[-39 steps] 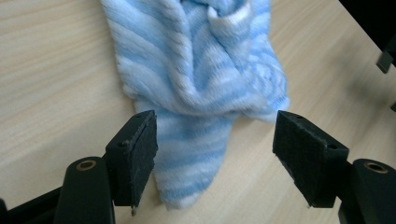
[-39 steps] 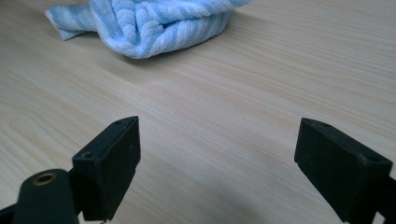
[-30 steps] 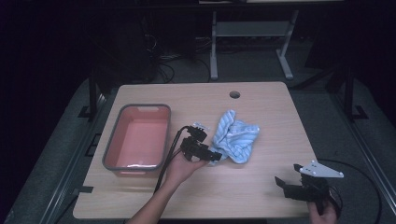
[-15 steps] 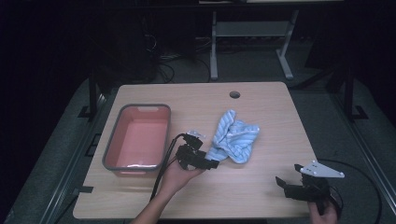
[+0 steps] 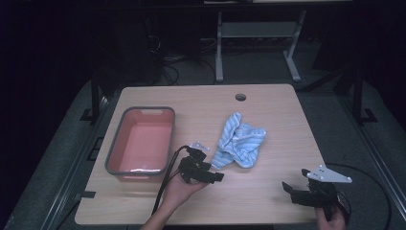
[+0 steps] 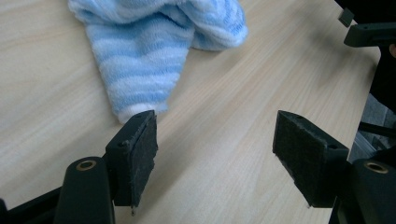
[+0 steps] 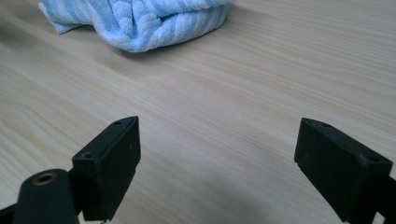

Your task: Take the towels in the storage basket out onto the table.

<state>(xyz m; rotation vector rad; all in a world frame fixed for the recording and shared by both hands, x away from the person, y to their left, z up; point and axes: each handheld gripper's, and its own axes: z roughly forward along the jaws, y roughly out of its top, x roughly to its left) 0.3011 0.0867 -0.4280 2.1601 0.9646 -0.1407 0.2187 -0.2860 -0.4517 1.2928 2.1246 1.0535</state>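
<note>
I see a crumpled terry towel (image 5: 239,143) striped light blue and white, a salmon-pink plastic tub with a grey rim (image 5: 115,153), a pale wood-grain table (image 5: 277,115), and black gripper jaws.

Dark room, grey floor (image 5: 57,158); light wood desk (image 5: 268,201) with round cable hole (image 5: 240,97); metal stand (image 5: 258,33) behind, cables (image 5: 167,72) on floor.

A light blue and white striped terry towel (image 5: 239,145) lies crumpled in a loose heap on the counter. One narrow corner of it trails out just ahead of the left tongs (image 5: 216,176), near one pad; the right tongs (image 5: 293,190) are well apart.
</note>
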